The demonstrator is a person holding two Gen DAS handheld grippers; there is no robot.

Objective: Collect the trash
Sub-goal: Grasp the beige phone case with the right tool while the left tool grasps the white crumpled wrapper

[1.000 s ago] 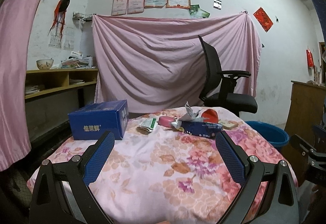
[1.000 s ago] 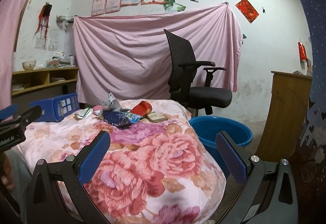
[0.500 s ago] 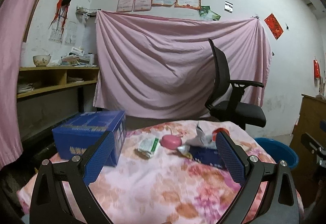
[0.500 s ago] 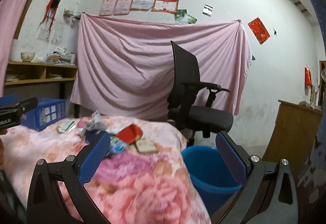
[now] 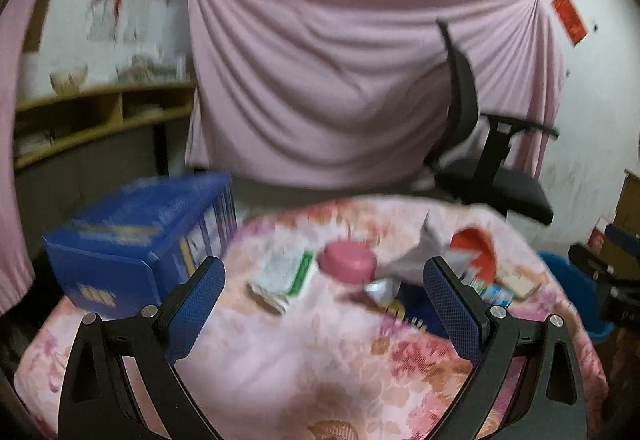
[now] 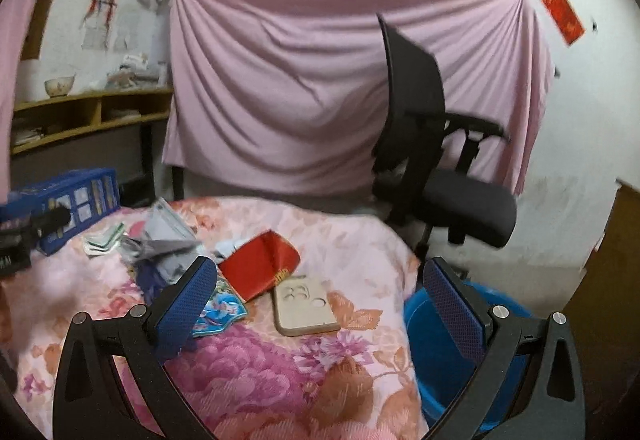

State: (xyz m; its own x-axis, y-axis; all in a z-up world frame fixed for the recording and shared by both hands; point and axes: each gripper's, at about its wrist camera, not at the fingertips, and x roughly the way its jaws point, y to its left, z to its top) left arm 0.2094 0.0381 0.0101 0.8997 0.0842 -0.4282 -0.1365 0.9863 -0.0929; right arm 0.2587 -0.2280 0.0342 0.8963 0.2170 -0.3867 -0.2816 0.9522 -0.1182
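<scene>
Both my left gripper (image 5: 324, 282) and right gripper (image 6: 320, 280) stand with jaws released and empty above the desk (image 6: 256, 376); the trash pile (image 6: 168, 240) lies toward the far edge, the red packet (image 6: 260, 266) beside a phone case (image 6: 304, 306), the blue bin (image 6: 436, 352) off the right edge. Risk: loose, overlapping wrappers may slip or drag neighbours off the edge; the case may be taken by mistake.

Both grippers are held level, side by side: the left gripper (image 5: 324, 294) and the right gripper (image 6: 320, 294) each have fingers spread wide, gripping nothing.
</scene>
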